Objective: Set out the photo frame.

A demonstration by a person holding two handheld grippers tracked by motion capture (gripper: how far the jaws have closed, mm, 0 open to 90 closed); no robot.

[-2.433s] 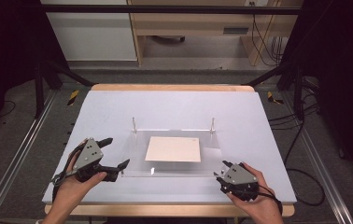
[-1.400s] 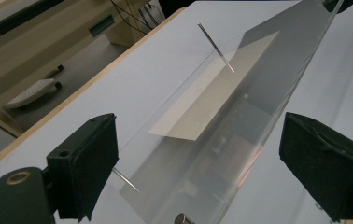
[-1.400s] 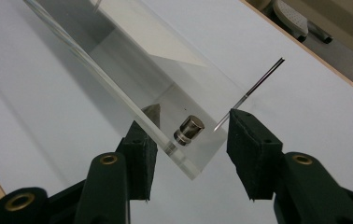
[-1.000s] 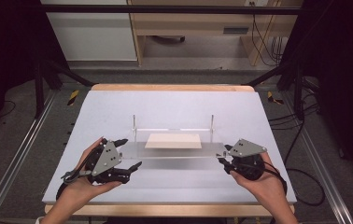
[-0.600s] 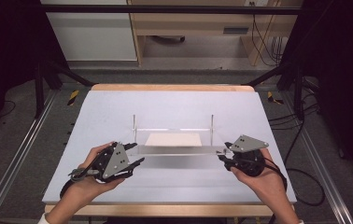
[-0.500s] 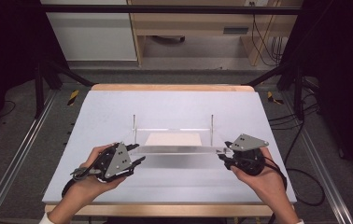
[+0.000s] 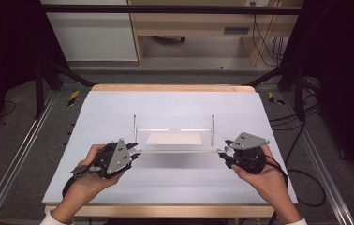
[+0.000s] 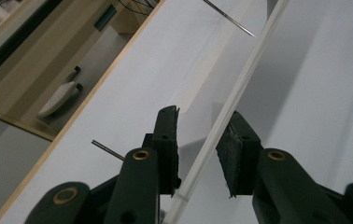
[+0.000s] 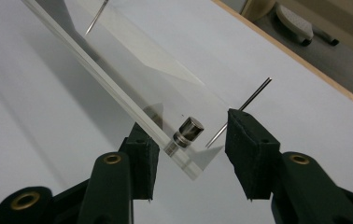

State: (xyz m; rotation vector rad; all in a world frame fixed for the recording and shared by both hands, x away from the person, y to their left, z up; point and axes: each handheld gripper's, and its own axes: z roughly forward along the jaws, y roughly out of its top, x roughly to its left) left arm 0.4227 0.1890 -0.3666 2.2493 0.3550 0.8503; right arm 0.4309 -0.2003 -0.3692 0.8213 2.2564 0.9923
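A clear acrylic plate [image 7: 180, 151] lies mid-table, its near edge raised and tilted, with a pale card [image 7: 174, 138] seen through it. My left gripper [image 7: 135, 153] is at the near left corner. In the left gripper view the plate's edge [image 8: 221, 116] runs between the jaws of the left gripper [image 8: 198, 135]. They have just been closing: one pad touches the edge and a gap remains at the other. My right gripper [image 7: 223, 153] is at the near right corner. In the right gripper view the right gripper [image 9: 188, 125] has one jaw under the plate [image 9: 118, 93], the other just clear of a metal standoff [image 9: 189, 131].
Two thin metal pins [image 7: 134, 121] [image 7: 212, 121] stand upright at the plate's far corners. The white table top [image 7: 175, 197] ends in a wooden front edge close to my hands. Dark frame rails and cables run along both sides.
Both hands came in from the front corners to the plate's near corners. The near edge rose and the card looks flatter. The left jaws narrowed around the plate's edge.
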